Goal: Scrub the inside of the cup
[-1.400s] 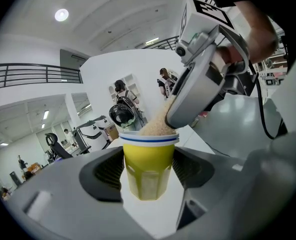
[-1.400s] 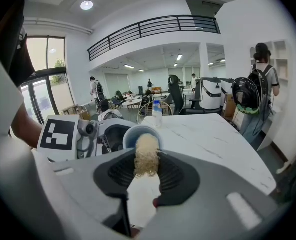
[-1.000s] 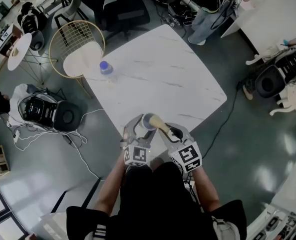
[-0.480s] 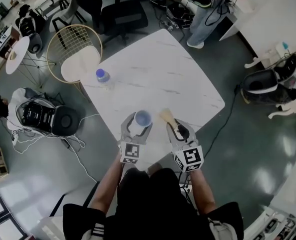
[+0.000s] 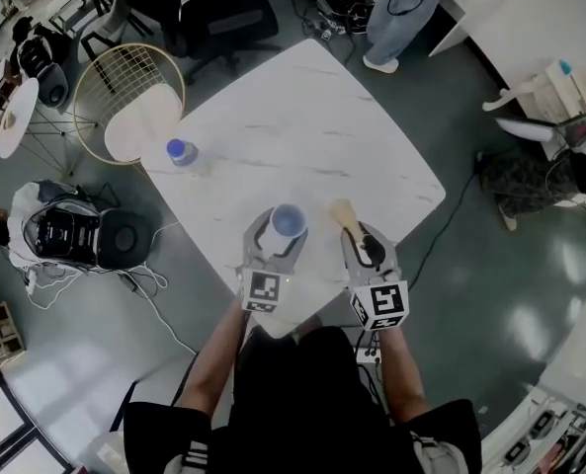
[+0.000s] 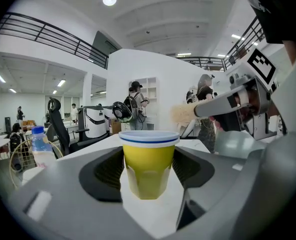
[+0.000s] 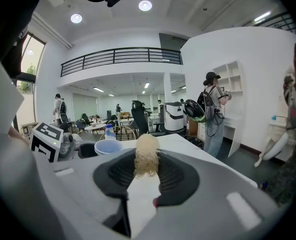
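A yellow cup [image 6: 148,170] with a white, blue-striped rim stands upright between the jaws of my left gripper [image 6: 148,184], which is shut on its sides. In the head view the cup [image 5: 287,220] is over the near part of the white marble table [image 5: 302,136], with the left gripper [image 5: 279,235] behind it. My right gripper [image 5: 361,241] is shut on a brush whose tan bristle head [image 5: 344,211] points away from me, a short way right of the cup and apart from it. In the right gripper view the brush head [image 7: 147,156] sticks up between the jaws, with the cup's rim [image 7: 108,146] to the left.
A water bottle [image 5: 179,153] with a blue cap stands near the table's left edge, beside a wire-backed chair [image 5: 125,107]. A person [image 5: 396,8] stands beyond the far corner. A bag [image 5: 70,230] and cables lie on the floor at the left.
The brush has come away from the cup's mouth and moved right. The cup has gone from tilted toward the brush to upright. Both grippers have moved farther out over the table.
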